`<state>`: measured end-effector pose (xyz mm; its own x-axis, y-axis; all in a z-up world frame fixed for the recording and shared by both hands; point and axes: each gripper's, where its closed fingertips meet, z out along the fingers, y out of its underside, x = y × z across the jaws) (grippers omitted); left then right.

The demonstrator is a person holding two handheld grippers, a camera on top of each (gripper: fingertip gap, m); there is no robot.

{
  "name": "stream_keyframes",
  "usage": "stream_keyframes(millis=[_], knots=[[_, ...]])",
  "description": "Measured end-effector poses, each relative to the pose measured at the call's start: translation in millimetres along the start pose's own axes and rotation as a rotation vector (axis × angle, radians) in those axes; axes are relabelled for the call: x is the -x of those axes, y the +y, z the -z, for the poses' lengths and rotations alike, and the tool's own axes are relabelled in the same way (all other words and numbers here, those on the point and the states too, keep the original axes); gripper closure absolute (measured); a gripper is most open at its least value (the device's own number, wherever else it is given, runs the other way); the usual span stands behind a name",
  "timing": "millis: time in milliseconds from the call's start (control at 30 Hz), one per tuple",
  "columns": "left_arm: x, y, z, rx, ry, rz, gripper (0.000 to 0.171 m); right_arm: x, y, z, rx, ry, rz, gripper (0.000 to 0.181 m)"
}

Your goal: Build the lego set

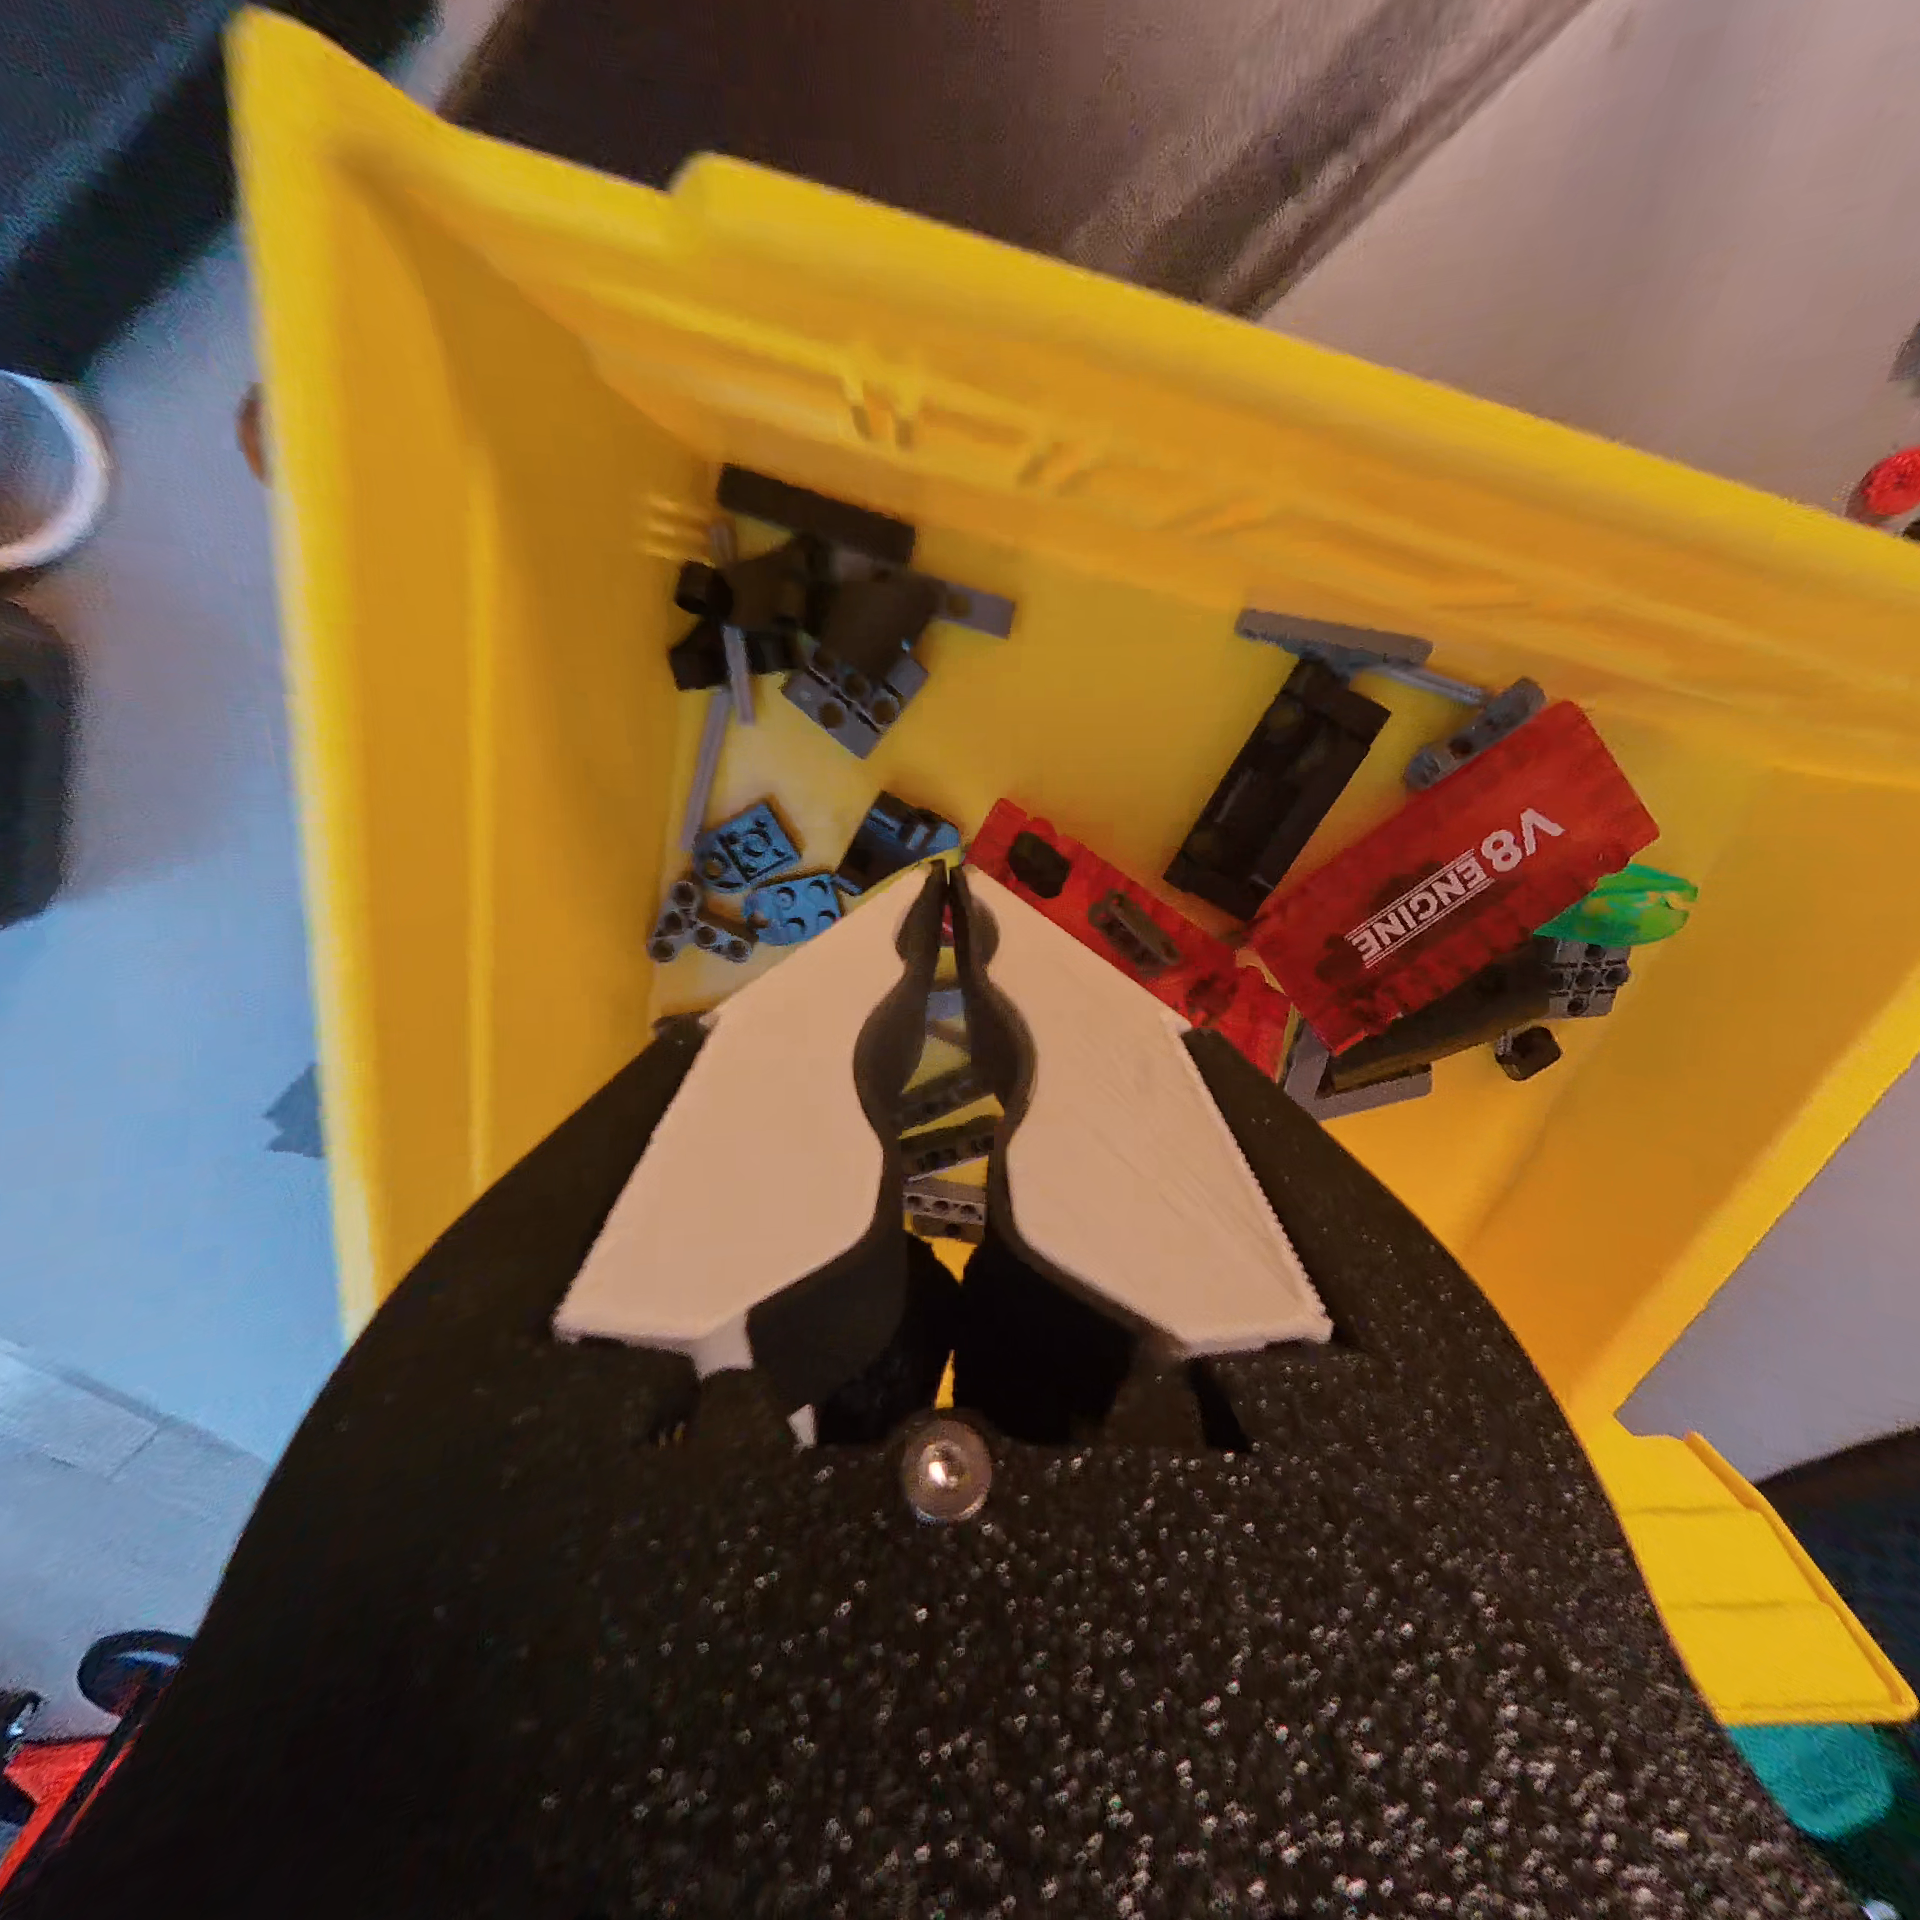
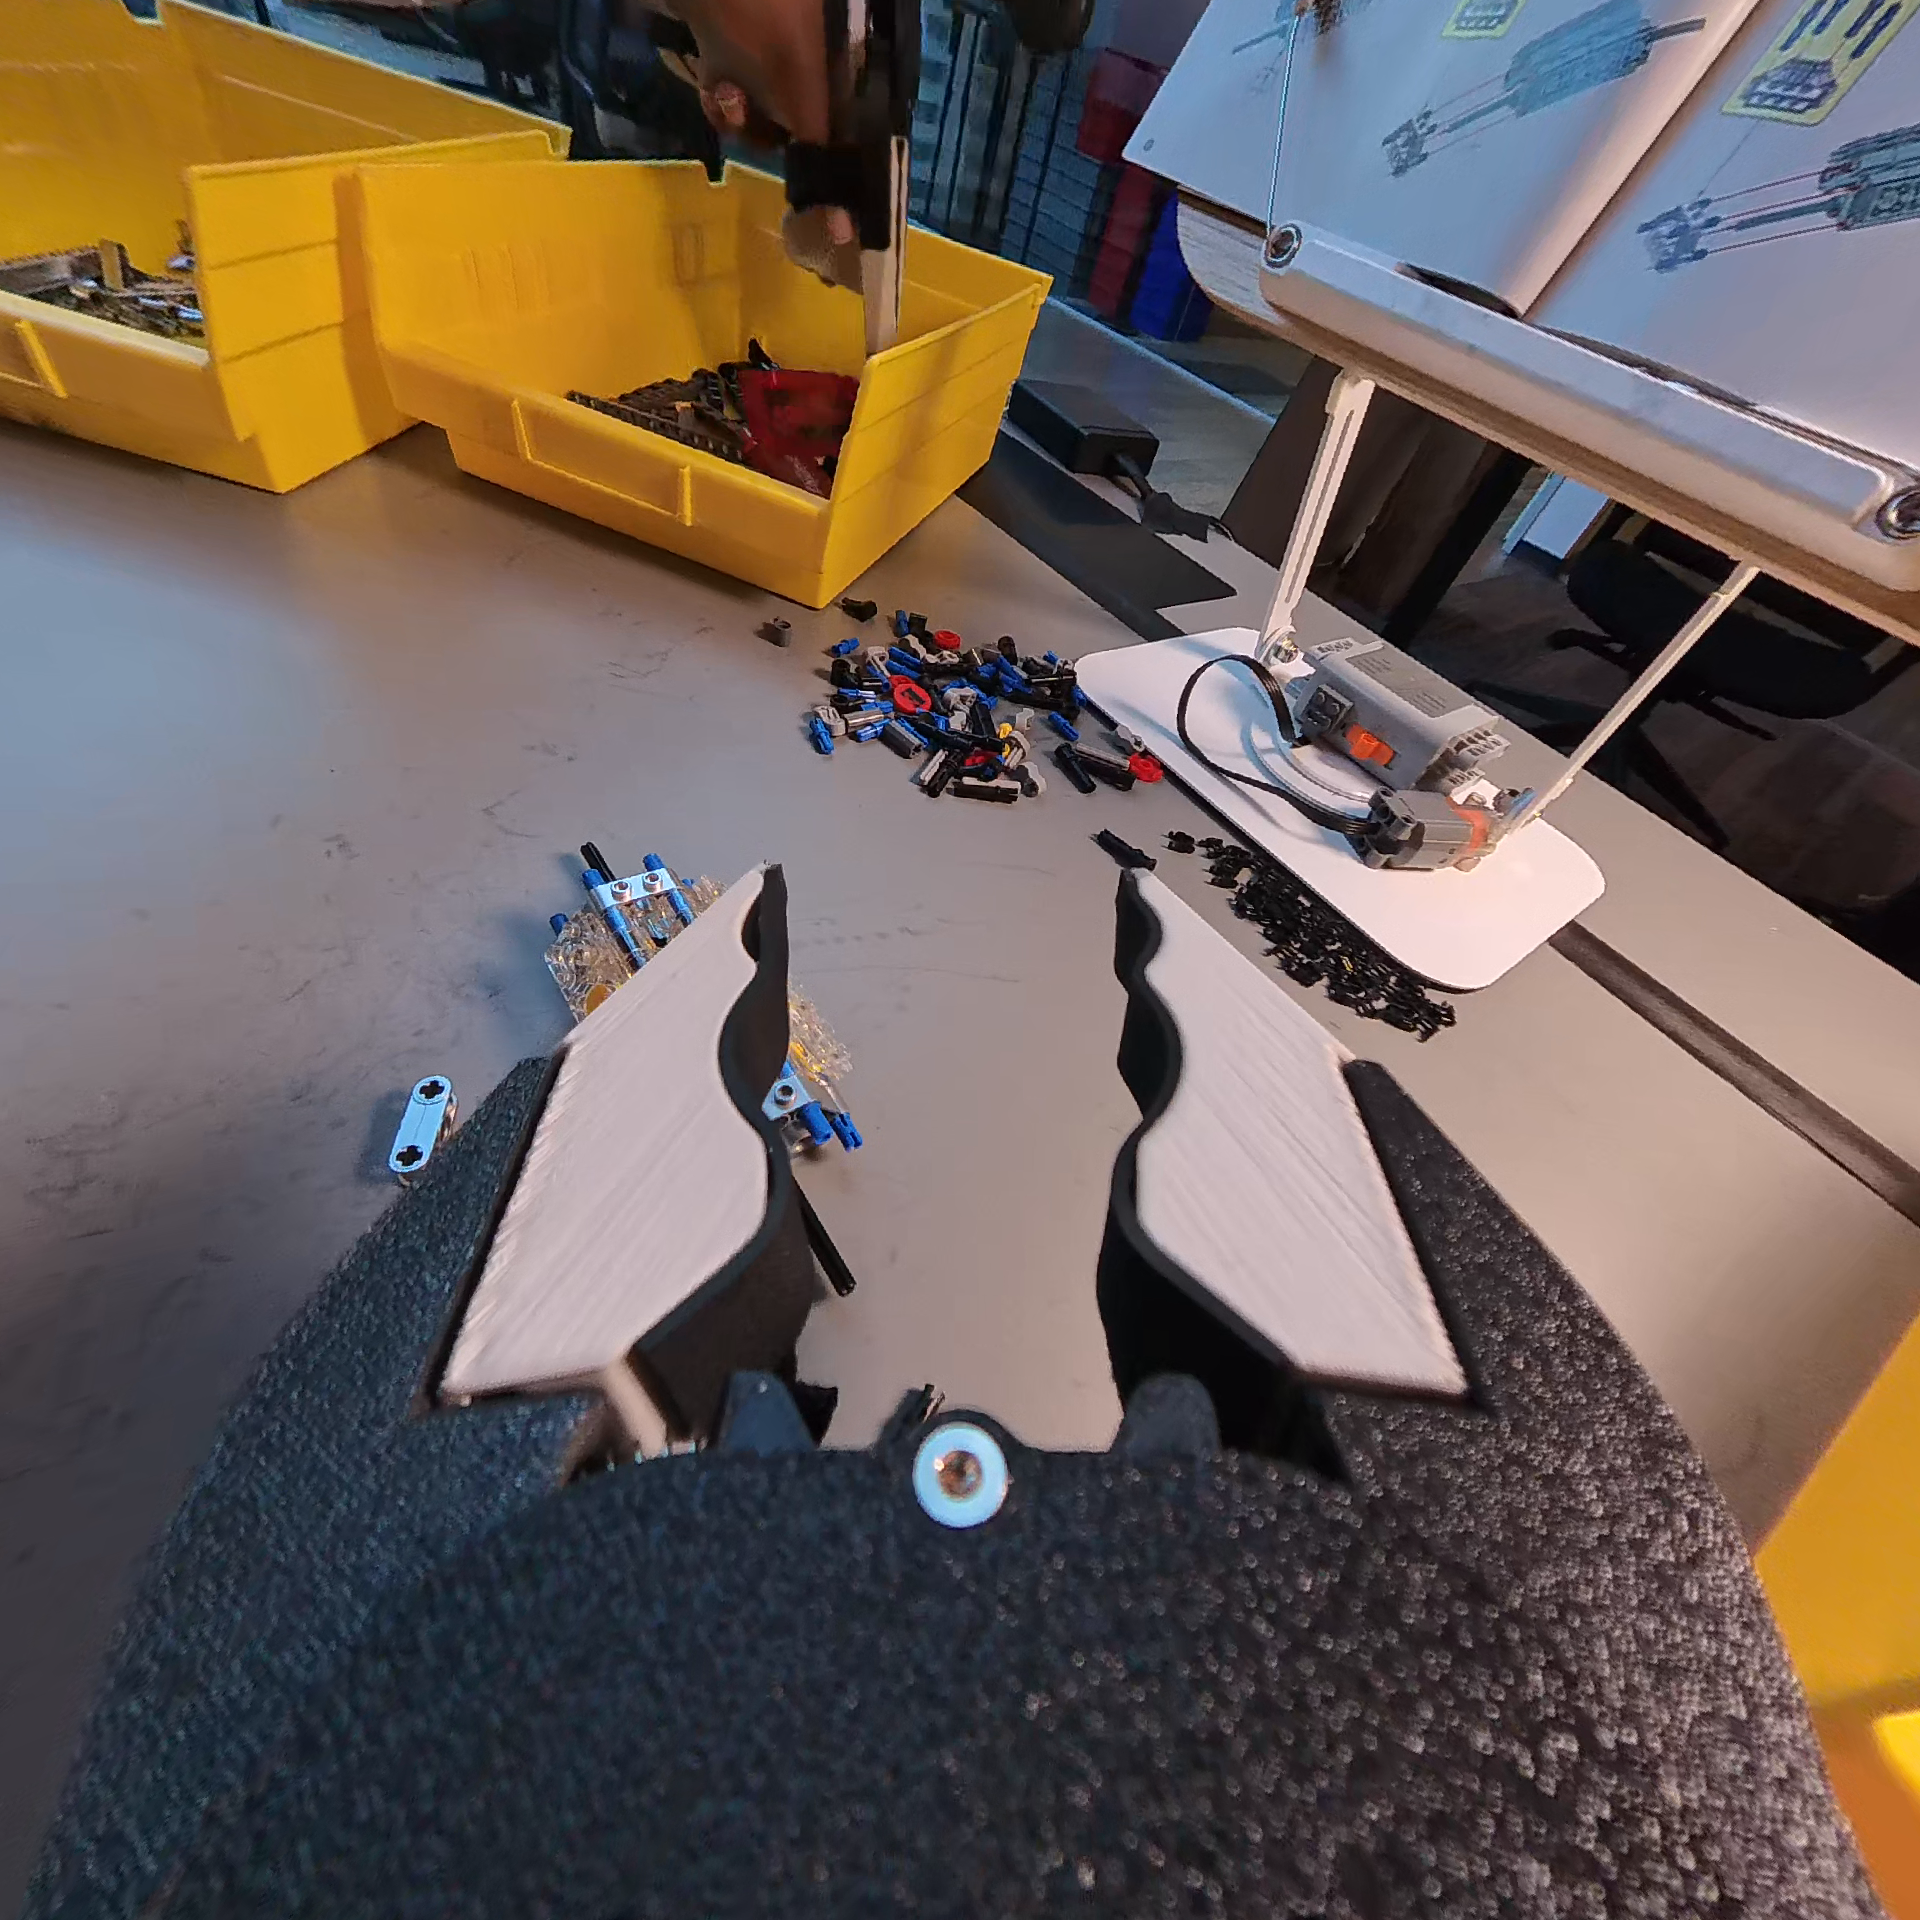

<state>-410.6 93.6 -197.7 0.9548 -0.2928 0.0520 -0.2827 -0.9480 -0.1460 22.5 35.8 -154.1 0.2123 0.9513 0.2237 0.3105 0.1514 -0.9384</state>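
A: Yellow plastic is filling your left wrist view: your left gripper (image 1: 943,883) is reaching down into a yellow bin (image 1: 436,727), its white fingers (image 1: 790,1091) pressed together at the tips.

B: Is it gripping anything?

A: The tips are meeting with nothing visibly caught between them, just over the bin floor. They are sitting right beside a long red beam (image 1: 1122,925) on the right and a few small grey plates (image 1: 748,852) on the left. Farther right a red printed panel (image 1: 1455,873) is lying tilted over dark pieces, with a green translucent piece (image 1: 1621,899) at its far end. A black cluster of parts (image 1: 810,592) is lying in the far left corner.

B: And my right one?

A: Your right gripper (image 2: 945,883) is hovering over the grey table (image 2: 260,727), its jaws standing wide apart and empty. Its left finger is covering part of a clear assembly with blue pins (image 2: 634,914); whether it is touching, I cannot tell. A small silver link (image 2: 421,1122) is lying near left of it.

B: What else is around?

A: A heap of small blue, black and red pins (image 2: 956,707) is lying farther off, black pins (image 2: 1320,945) are trailing along a white stand base (image 2: 1486,925) on the right, and a grey battery box (image 2: 1392,717) with a cable is resting on that base. In the far bin (image 2: 644,488) your left gripper (image 2: 878,260) is showing too.
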Motion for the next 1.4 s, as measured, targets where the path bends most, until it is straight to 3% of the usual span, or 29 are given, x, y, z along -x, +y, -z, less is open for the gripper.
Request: stream_keyframes(millis=[200,567,767,900,1100,1200,1400], knots=[[9.9,1.1,22.4,-0.047,-0.071,0.0,0.171,1.7,0.8,0.1,0.004,-0.005,0.013,0.12],[24.4,55.5,0.9,0.149,-0.15,0.014,0.15,8.7,6.3,-2.6,0.039,-0.012,0.077,0.12],[24.5,71.6,-14.3,0.237,-0.123,0.013,0.152,8.6,7.9,-2.6,0.046,-0.011,0.087,0.12],[22.1,68.9,-20.0,0.232,-0.102,-0.008,0.171,8.0,8.2,-1.8,0.047,-0.011,0.088,0.12],[8.0,28.7,-1.0,0.038,-0.037,-0.011,0.171,8.2,8.8,-0.2,0.049,-0.014,0.09,0.12],[5.4,23.7,8.4,0.022,-0.054,-0.031,0.171,8.7,8.9,0.9,0.05,-0.015,0.095,0.12],[-27.9,45.6,-1.3,0.141,0.036,-0.098,0.132,9.8,9.0,3.3,0.05,-0.019,0.104,0.12]])
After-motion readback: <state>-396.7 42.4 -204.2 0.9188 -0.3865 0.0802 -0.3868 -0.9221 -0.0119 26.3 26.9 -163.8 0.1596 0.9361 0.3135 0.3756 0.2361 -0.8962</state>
